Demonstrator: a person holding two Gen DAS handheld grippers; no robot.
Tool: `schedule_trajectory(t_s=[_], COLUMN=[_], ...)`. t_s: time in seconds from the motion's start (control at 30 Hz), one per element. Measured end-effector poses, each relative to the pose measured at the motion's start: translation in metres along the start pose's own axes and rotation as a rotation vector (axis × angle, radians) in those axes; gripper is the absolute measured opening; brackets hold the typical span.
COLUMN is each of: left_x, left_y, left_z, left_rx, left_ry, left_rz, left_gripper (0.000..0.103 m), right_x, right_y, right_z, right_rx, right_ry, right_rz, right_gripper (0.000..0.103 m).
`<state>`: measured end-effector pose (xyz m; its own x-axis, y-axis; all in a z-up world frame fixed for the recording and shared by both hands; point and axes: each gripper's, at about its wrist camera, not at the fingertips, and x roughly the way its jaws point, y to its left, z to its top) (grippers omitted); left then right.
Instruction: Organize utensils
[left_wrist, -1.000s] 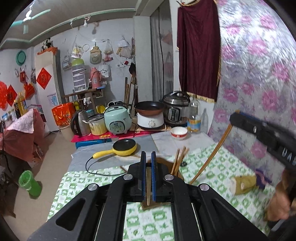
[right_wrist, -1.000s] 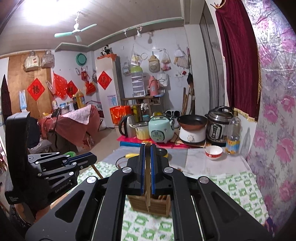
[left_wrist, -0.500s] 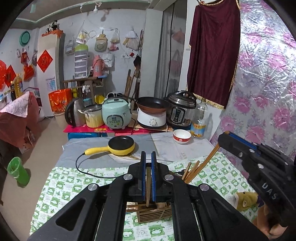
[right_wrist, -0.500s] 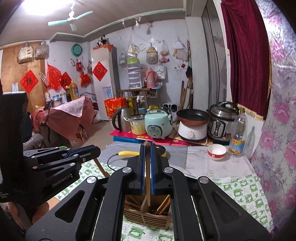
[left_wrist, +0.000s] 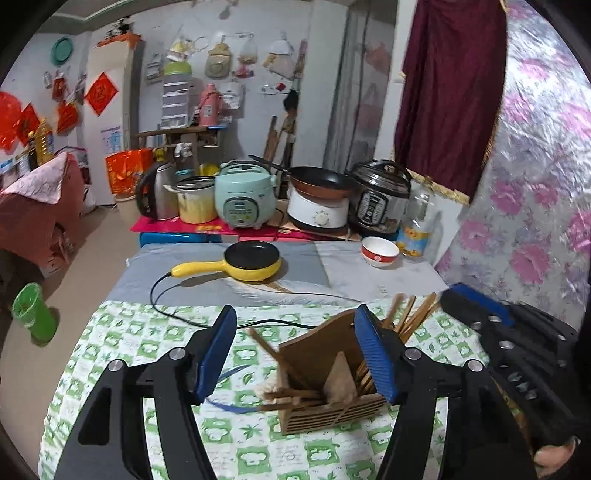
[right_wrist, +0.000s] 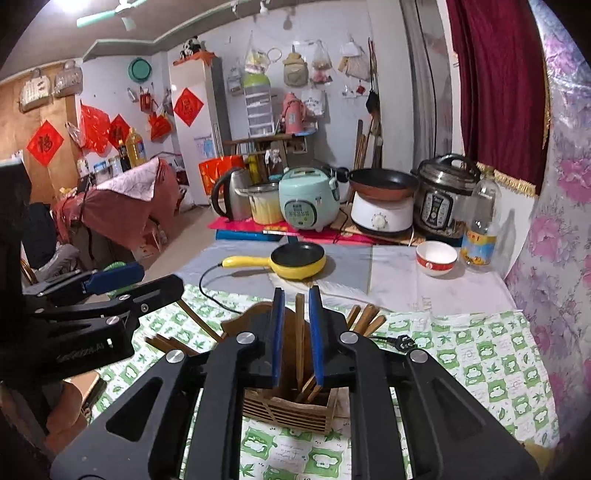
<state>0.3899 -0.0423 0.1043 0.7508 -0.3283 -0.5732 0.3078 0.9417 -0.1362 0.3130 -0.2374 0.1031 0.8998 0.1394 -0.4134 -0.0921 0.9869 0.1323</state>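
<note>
On the bench (left_wrist: 122, 332), a green-and-white patterned cloth covers the near half and a grey-and-white sheet (left_wrist: 332, 273) covers the far half. A slatted wooden utensil holder (left_wrist: 328, 391) stands on the patterned cloth, with chopsticks (left_wrist: 410, 317) leaning out of its far compartment and a few loose sticks (left_wrist: 269, 354) tilted in the near one. The left gripper (left_wrist: 295, 354) hovers just above the holder with its blue-padded fingers spread wide, nothing between them. The right gripper (right_wrist: 297, 332) sits over the same holder, fingers slightly parted on either side of a single upright chopstick (right_wrist: 299, 332); whether the pads touch it cannot be told. Further back on the grey sheet rest a small yellow electric frying pan (left_wrist: 253, 260), its black cord (left_wrist: 159, 295) trailing toward the near side, and a white bowl with a red rim (left_wrist: 379, 251) beside a clear bottle (left_wrist: 415, 225). Beyond the bench, a lower red-covered stand carries a steel kettle (left_wrist: 155, 192), a lidded pot (left_wrist: 195, 199), a mint-green rice cooker (left_wrist: 243, 199), a dark pan on a white cooker base (left_wrist: 319, 199) and a black pressure cooker (left_wrist: 380, 199). A maroon curtain (left_wrist: 447, 92) and a pink-flowered covering (left_wrist: 543, 166) fill the right side, bags hang on the white back wall, red decorations dot the left, and a green bin (left_wrist: 31, 314) stands on the floor.
</note>
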Motion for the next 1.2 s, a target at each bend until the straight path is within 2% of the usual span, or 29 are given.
schedule_trajectory(t_s=[0.13,0.4,0.47,0.57,0.7,0.83,1.0,1.1,1.2], left_x=[-0.023,-0.09,-0.111,-0.145,-0.186,-0.218,-0.222,-0.203,-0.182], left_y=[0.008,0.006,0.004,-0.001,-0.013,-0.026,-0.04,-0.043,-0.037], left_z=[0.001,-0.005,-0.007,-0.01,-0.019,-0.036,-0.065,-0.084,-0.1], left_rx=[-0.031,-0.044,-0.047,-0.041,-0.028,-0.017,0.007,0.022,0.021], left_ry=[-0.017,-0.078,-0.107,-0.156,-0.214,-0.274,-0.28,-0.244,-0.226], left_rz=[0.024,0.072,0.077,0.08,0.085,0.099,0.127,0.166,0.213], left_gripper=[0.071,0.075,0.081,0.083,0.089,0.097,0.097,0.097,0.097], right_x=[-0.026,-0.087,-0.102,-0.135,-0.173,-0.203,-0.215,-0.208,-0.188], right_y=[0.003,0.008,0.009,0.017,0.025,0.033,0.034,0.03,0.022], right_z=[0.0,-0.006,-0.007,-0.01,-0.016,-0.031,-0.06,-0.078,-0.092], right_rx=[-0.005,0.017,0.016,0.006,-0.001,-0.014,-0.014,-0.015,0.0], right_ry=[-0.037,-0.085,-0.103,-0.153,-0.214,-0.269,-0.298,-0.287,-0.254], right_rz=[-0.011,-0.022,-0.028,-0.039,-0.05,-0.07,-0.111,-0.152,-0.201], right_gripper=[0.024,0.026,0.031,0.039,0.055,0.059,0.073,0.084,0.089])
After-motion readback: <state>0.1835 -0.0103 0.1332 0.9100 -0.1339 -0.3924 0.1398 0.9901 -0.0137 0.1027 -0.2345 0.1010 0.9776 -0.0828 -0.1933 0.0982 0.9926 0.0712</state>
